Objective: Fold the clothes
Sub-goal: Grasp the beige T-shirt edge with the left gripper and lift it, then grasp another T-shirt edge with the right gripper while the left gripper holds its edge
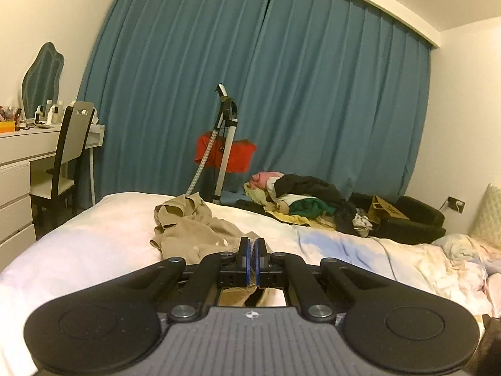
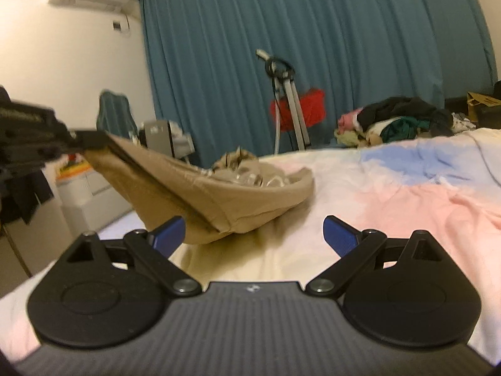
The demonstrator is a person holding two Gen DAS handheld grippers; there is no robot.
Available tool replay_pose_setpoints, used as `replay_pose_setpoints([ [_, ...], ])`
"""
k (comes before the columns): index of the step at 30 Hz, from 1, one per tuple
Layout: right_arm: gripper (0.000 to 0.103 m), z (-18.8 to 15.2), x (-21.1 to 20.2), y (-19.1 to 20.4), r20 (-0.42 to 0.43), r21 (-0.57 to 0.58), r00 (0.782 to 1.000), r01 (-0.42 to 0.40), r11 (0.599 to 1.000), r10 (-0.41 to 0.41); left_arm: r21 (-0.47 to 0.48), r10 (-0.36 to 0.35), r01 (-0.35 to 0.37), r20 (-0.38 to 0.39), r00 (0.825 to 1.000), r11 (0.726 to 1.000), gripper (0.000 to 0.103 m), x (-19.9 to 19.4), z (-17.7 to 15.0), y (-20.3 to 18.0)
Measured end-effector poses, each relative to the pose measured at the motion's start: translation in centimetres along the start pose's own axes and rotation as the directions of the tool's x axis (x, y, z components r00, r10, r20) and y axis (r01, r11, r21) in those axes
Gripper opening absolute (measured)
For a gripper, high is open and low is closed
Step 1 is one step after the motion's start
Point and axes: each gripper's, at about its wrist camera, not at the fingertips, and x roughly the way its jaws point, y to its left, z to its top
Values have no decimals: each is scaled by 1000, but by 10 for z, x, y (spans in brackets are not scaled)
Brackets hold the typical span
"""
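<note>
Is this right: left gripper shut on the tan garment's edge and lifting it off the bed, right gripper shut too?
Not quite. The right gripper is open, jaws spread wide with nothing between them, as the right wrist view shows. The left gripper is indeed shut on the tan garment, lifting its edge off the bed.

The garment (image 1: 194,228) lies on the bed (image 1: 78,250), one edge raised at the left gripper (image 1: 253,246) — the right gripper (image 2: 253,235) sits just before it. Behind the bed stands a curtain (image 1: 281,78); a clothes pile (image 1: 300,197) lies far right, a desk (image 1: 28,144) left.
</note>
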Motion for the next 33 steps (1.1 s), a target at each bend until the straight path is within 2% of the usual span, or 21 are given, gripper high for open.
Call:
replay_pose_setpoints([
  [3, 96, -5, 34, 14, -71, -17, 997, -13, 1000, 12, -46, -11, 11, -11, 1000, 999, 3, 11, -1, 18],
  [9, 96, -9, 100, 29, -114, 16, 993, 34, 999, -32, -85, -3, 2, -20, 1000, 996, 3, 33, 0, 51],
  [12, 96, -8, 111, 16, -67, 145, 996, 65, 987, -55, -119, 21, -27, -48, 999, 992, 3, 43, -3, 69],
  [14, 96, -12, 112, -3, -43, 275, 997, 75, 958, -65, -164, 20, -35, -93, 995, 986, 3, 53, -9, 83],
  [16, 97, -19, 121, -20, -67, 376, 994, 107, 920, -89, -200, 5, -33, -138, 990, 979, 3, 63, -15, 94],
  [17, 97, -21, 126, -24, -92, 378, 991, 121, 918, -93, -214, -5, -28, -152, 988, 976, 3, 66, -17, 98],
  [20, 96, -25, 146, -24, -176, 269, 978, 156, 950, -111, -234, -36, 5, -127, 991, 972, 3, 67, -17, 101],
  [22, 95, -24, 157, -13, -225, 140, 960, 203, 969, -169, -227, -57, 36, -89, 994, 973, 3, 64, -16, 98],
  [24, 95, -21, 161, -7, -235, 49, 943, 253, 966, -235, -219, -67, 52, -62, 996, 974, 3, 62, -14, 93],
  [26, 93, -16, 155, -7, -182, 11, 928, 333, 943, -326, -223, -73, 64, -33, 997, 973, 3, 59, -13, 92],
  [27, 88, -15, 146, -10, -146, 13, 925, 356, 935, -350, -239, -86, 78, -25, 996, 968, 3, 58, -11, 93],
  [31, 70, 18, 103, -11, 28, 9, 907, 419, 908, -419, -284, -153, 148, 4, 988, 947, 2, 47, -4, 89],
  [33, 68, 43, 75, -5, 129, -10, 896, 430, 903, -425, -285, -192, 194, 37, 981, 939, 2, 36, 1, 84],
])
